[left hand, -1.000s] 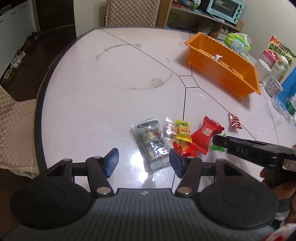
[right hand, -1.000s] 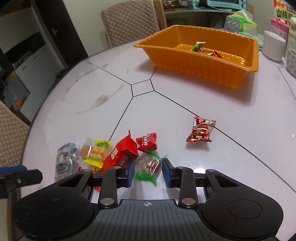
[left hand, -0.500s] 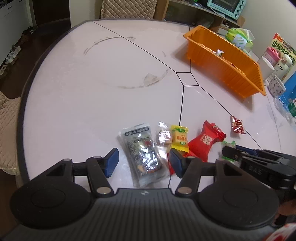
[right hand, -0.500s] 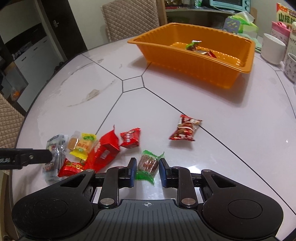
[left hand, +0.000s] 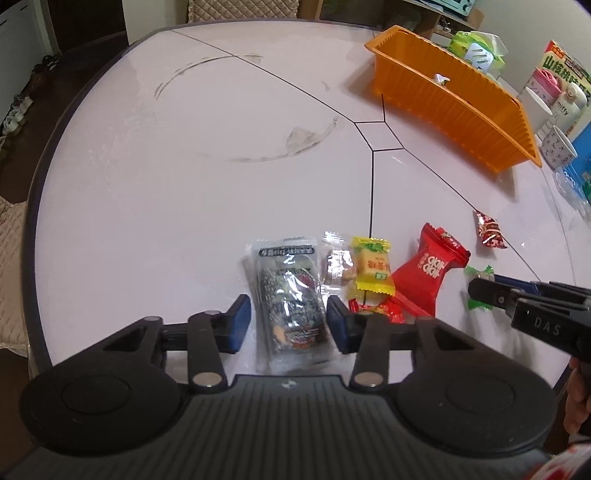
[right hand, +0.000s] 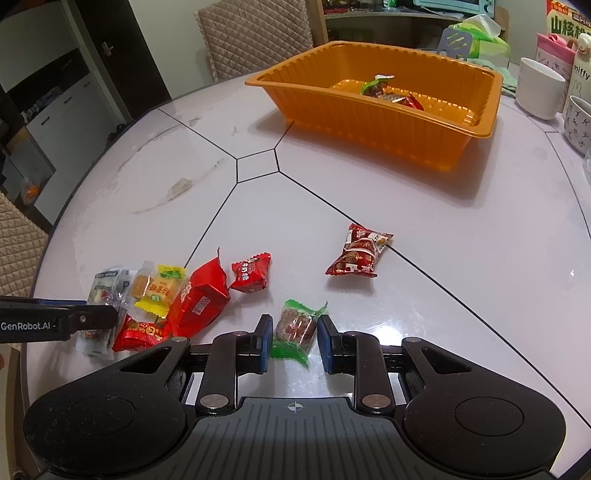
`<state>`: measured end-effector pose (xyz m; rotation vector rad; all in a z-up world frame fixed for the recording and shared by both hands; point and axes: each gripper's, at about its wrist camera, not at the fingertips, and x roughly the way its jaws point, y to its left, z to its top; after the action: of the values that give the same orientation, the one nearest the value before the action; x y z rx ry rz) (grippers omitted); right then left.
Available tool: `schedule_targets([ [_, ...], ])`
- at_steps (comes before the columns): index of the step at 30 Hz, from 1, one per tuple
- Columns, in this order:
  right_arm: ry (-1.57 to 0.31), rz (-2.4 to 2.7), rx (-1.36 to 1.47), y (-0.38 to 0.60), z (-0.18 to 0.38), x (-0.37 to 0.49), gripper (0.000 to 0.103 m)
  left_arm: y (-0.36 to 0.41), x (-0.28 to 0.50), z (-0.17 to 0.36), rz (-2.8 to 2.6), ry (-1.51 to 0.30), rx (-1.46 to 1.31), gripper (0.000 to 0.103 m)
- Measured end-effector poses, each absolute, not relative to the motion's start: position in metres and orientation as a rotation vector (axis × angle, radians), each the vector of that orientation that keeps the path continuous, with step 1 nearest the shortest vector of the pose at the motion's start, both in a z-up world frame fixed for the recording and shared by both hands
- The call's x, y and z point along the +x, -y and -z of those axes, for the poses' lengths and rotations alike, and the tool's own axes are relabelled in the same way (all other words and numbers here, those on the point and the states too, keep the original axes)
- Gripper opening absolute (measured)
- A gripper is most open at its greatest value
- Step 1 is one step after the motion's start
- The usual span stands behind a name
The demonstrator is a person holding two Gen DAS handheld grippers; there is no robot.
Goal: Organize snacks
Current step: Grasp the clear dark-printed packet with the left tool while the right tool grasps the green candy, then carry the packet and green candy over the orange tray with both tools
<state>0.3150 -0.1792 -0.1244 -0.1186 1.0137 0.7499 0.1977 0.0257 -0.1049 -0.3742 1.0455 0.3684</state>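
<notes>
A silver-and-black snack packet [left hand: 288, 295] lies on the white table between the pads of my left gripper [left hand: 288, 317]. Its jaws are closing and stand just off the packet's edges. My right gripper [right hand: 294, 332] is shut on a green-wrapped candy [right hand: 297, 326] that rests on the table. Between the two lie a clear-wrapped candy [left hand: 338, 264], a yellow candy [left hand: 371, 266], a big red pack [left hand: 430, 273] and a small red candy [right hand: 251, 273]. A dark red candy [right hand: 360, 251] lies apart to the right. The orange tray [right hand: 369, 122] at the back holds a few wrapped candies.
White mugs [right hand: 539, 88], a pink container [right hand: 557, 51], a snack box and a green tissue pack [right hand: 484, 40] stand behind and right of the tray. Quilted chairs [right hand: 255, 33] ring the round table. The table's near edge curves close by on the left [left hand: 37, 206].
My left gripper has dropped closer to the table over the silver-and-black packet and its jaws have narrowed around it. The right gripper has narrowed onto the green-wrapped candy.
</notes>
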Motion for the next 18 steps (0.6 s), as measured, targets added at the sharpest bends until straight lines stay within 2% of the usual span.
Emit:
schedule_targets([
  [18, -1.013, -0.747, -0.121, 0.178, 0.125, 0.316, 0.027, -0.023, 0.209, 0.112, -0.341, -1.062, -0.254, 0.034],
])
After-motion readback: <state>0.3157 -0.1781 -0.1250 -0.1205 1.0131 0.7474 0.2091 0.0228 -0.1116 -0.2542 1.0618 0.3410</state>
